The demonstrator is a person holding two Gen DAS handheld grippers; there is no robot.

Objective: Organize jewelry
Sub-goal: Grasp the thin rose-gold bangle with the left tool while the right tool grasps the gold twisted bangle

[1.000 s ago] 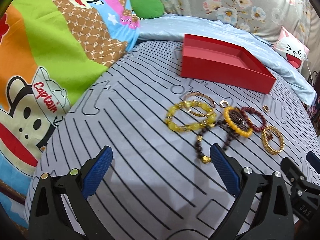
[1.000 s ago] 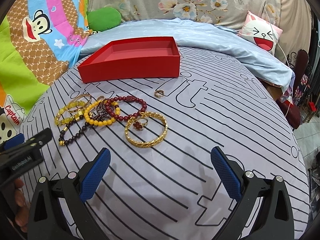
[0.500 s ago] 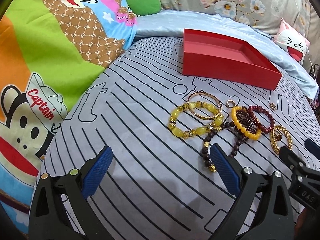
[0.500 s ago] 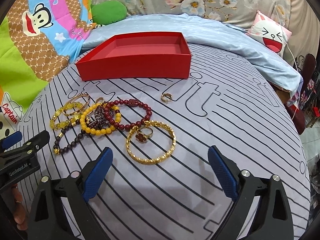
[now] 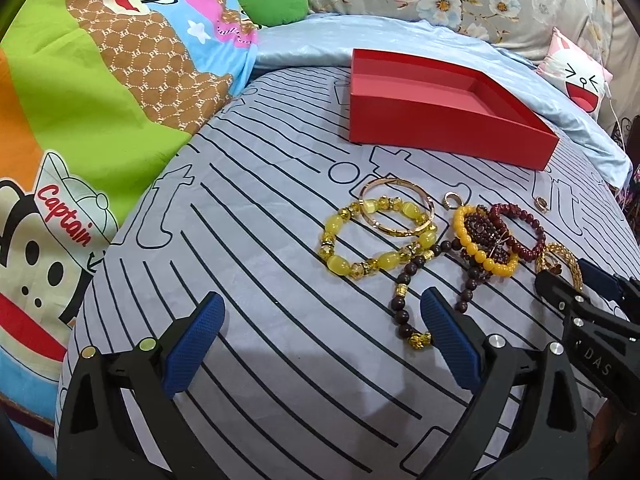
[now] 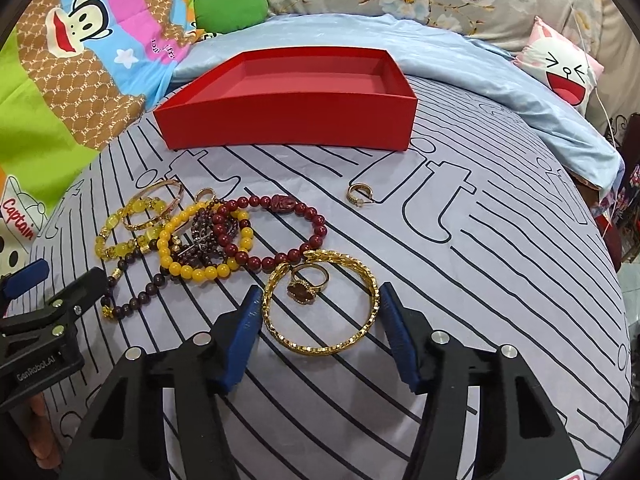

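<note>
My right gripper (image 6: 318, 312) is closing, its pads either side of the gold bangle (image 6: 320, 304) at lower centre, not yet pressing. I'd centre, squeeze gently, and leave the ring (image 6: 306, 284) inside it behind. Left gripper (image 5: 320, 340) stands open. A second ago the right jaws were wide, farther back. Box (image 6: 288, 120) waits above.

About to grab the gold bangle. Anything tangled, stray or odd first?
Yes. A ring lies inside the gold bangle, which the closing right gripper straddles. Left of it, several bead bracelets overlap in a pile. One small hoop sits apart. The red box holds nothing.
</note>
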